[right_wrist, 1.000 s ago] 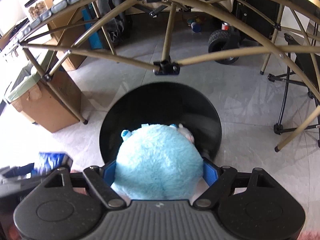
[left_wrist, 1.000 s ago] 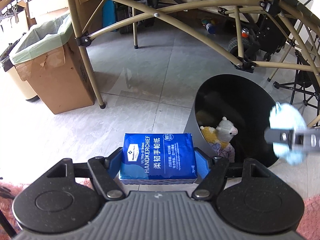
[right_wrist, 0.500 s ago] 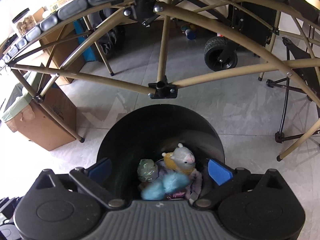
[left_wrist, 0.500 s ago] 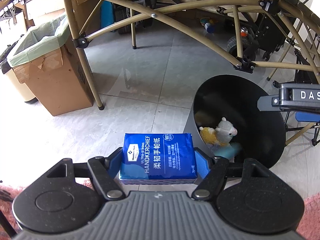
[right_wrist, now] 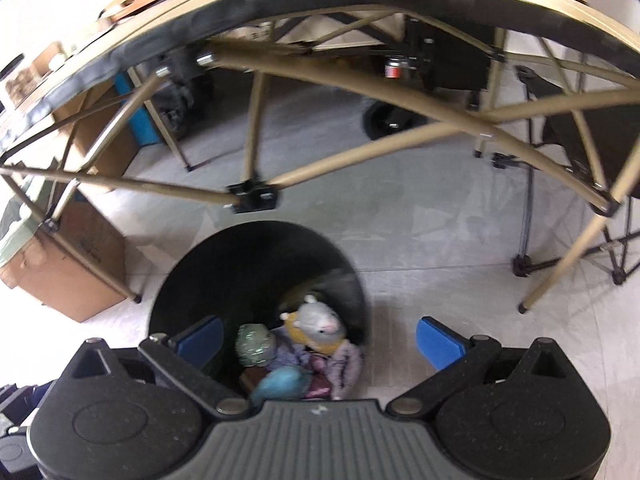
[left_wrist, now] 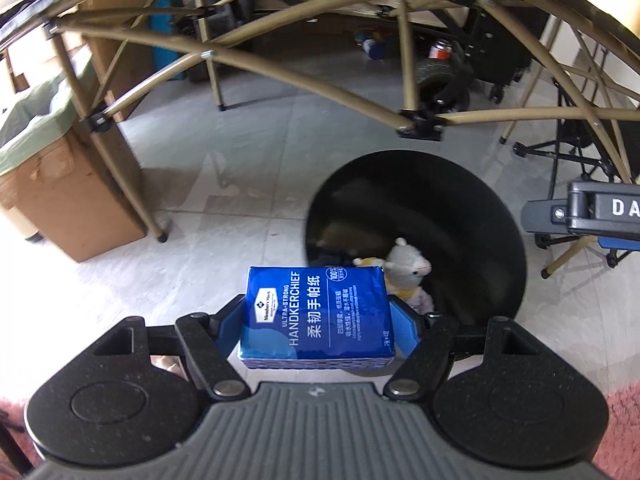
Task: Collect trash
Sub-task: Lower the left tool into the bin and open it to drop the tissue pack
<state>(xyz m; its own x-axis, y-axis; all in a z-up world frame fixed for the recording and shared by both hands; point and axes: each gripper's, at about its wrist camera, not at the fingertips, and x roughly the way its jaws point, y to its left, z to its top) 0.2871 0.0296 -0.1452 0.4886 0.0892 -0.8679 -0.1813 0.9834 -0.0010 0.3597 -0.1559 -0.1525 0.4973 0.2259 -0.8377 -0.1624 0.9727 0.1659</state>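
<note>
Clearly we can read the blue tissue pack pinched between the blue pads of our left gripper: "Member's Mark", "ULTRA-STRONG HANDKERCHIEF", then Chinese characters and fine print too small to make out. It hangs over the near rim of the black bin, at about 7 o'clock on the bin's mouth. At 3 o'clock in the left wrist view our right gripper enters, cut off by the frame edge so that only "DA" shows. Its jaws stand spread wide with nothing between the pads, above the bin. Inside lie a plush llama, a light-blue fluffy toy partly hidden by the gripper body, and a greenish ball blurred beyond naming. Cardboard box print at 9 o'clock is unreadable.
</note>
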